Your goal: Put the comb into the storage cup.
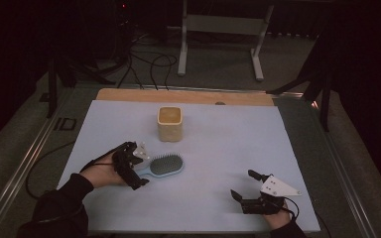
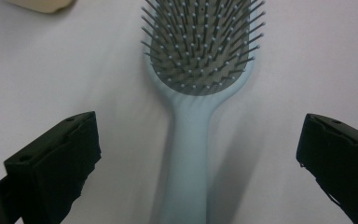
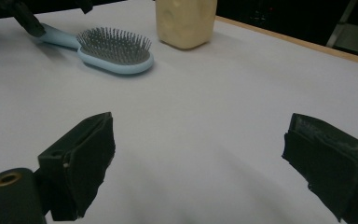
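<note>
Left gripper view: my left tongs (image 2: 196, 163) wide astride hairbrush (image 2: 196, 93) handle; light, rigid, slick plastic, I grip mid-handle. Right tongs (image 3: 200, 163) wide, idle.

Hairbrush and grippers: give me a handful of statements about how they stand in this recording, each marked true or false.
1. The left gripper is open, its fingers on either side of the hairbrush handle. True.
2. The hairbrush lies bristles down. False: the bristles point up.
3. The right gripper holds the cream cup. False: it is open with nothing between its fingers, resting near the table's front right, well apart from the cup.
4. The cream cup stands upright beyond the hairbrush on the white sheet. True.
5. The hairbrush is red. False: it is light blue.
</note>
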### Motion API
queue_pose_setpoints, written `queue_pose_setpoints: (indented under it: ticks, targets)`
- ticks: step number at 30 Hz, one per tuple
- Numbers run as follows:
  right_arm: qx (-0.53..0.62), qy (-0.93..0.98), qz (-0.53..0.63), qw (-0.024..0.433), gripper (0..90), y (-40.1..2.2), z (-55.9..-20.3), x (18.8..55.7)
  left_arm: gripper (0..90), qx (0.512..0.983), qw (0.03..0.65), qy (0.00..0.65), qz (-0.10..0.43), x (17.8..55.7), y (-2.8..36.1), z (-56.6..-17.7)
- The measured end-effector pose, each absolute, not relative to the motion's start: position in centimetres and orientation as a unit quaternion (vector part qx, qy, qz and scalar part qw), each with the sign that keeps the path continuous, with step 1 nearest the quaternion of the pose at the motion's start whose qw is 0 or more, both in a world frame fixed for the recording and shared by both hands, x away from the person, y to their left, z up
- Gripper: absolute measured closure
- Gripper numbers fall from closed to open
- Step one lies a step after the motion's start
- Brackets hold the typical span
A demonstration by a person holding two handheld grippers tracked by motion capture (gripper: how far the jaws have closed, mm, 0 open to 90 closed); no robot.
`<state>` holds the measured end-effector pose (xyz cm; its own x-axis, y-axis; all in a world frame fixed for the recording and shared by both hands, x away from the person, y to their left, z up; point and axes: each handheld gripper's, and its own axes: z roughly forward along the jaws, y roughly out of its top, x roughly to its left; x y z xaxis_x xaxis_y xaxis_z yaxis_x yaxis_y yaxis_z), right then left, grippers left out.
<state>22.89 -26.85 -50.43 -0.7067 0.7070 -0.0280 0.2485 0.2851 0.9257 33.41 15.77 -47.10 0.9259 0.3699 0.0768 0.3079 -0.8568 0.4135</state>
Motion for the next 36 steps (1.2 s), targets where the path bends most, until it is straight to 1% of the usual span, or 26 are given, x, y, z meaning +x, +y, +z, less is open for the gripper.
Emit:
queue_pose_setpoints:
  ticks: [9,15,16,17,24,26,27,32,34,36]
  targets:
    - [0.310,0.771,0.511,0.222,8.7,-26.9,-50.5,22.9,1.0,0.969,0.171,0.169,0.061,34.3,15.1,-47.9]
    - [0.311,0.770,0.511,0.222,8.7,-26.9,-50.5,23.0,9.0,0.969,0.171,0.169,0.051,34.7,15.0,-48.0]
    - [0.310,0.770,0.511,0.222,8.7,-26.9,-50.5,23.0,9.0,0.971,0.166,0.165,0.052,34.8,15.0,-48.0]
    - [0.310,0.770,0.512,0.222,8.7,-26.9,-50.5,23.0,12.4,0.971,0.165,0.164,0.051,34.8,14.9,-48.0]
    - [0.310,0.770,0.512,0.221,8.7,-26.9,-50.5,23.0,16.0,0.974,0.146,0.167,0.041,35.2,14.7,-48.4]
    - [0.310,0.770,0.512,0.221,8.7,-26.9,-50.5,23.0,21.0,0.975,0.142,0.169,0.038,35.2,14.6,-48.6]
    - [0.310,0.770,0.512,0.221,8.7,-26.9,-50.5,23.0,21.0,0.975,0.137,0.168,0.037,35.3,14.6,-48.6]
    - [0.310,0.770,0.512,0.220,8.7,-26.9,-50.5,23.0,29.7,0.977,0.127,0.167,0.039,35.4,14.4,-48.8]
    - [0.309,0.770,0.513,0.220,8.7,-26.9,-50.5,23.0,36.0,0.977,0.125,0.169,0.037,35.4,14.4,-48.8]
    - [0.309,0.770,0.512,0.221,8.7,-26.9,-50.5,23.0,37.7,0.978,0.123,0.167,0.033,35.5,14.3,-48.9]
